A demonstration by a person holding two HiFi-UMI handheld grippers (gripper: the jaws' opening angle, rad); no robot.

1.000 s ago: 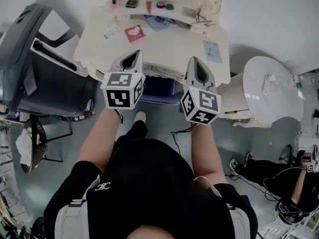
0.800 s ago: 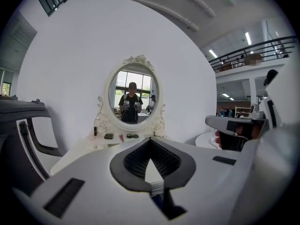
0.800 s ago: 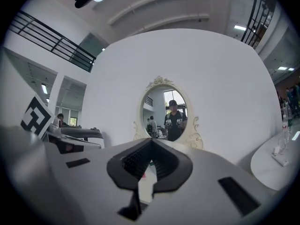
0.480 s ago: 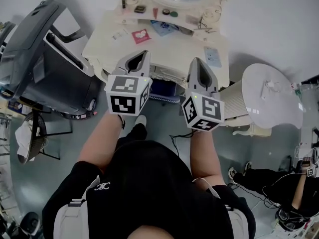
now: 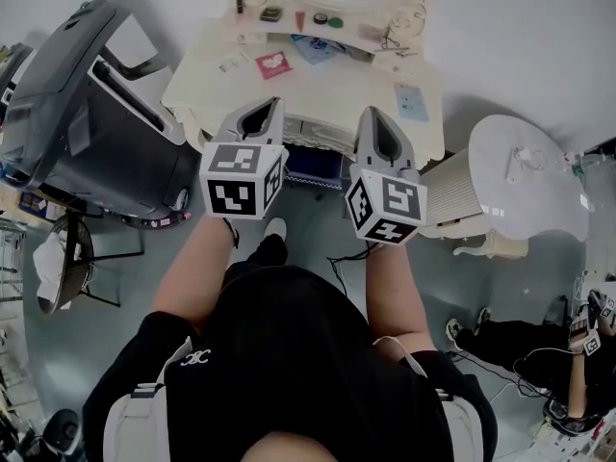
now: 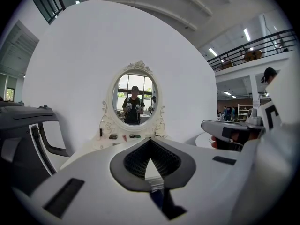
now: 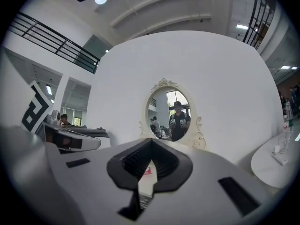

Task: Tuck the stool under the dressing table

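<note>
- Stool [image 5: 313, 166]: its blue seat sits under the dressing table [image 5: 327, 94]. Only a front strip shows past the worktop's front edge.
- Your left gripper [image 5: 258, 114] and right gripper [image 5: 378, 131] hang side by side above that front edge, pointing toward the oval mirror [image 6: 135, 99]. In the head view the stool shows between them.
- Both pairs of jaws are clenched with nothing gripped, and both are clear of the stool.
- The worktop carries a red card [image 5: 274, 64], with small pots [image 5: 320, 19] on the rear shelf.
- A round white side table [image 5: 525, 176] stands to your right and a bulky dark grey machine [image 5: 87, 133] to your left.
</note>
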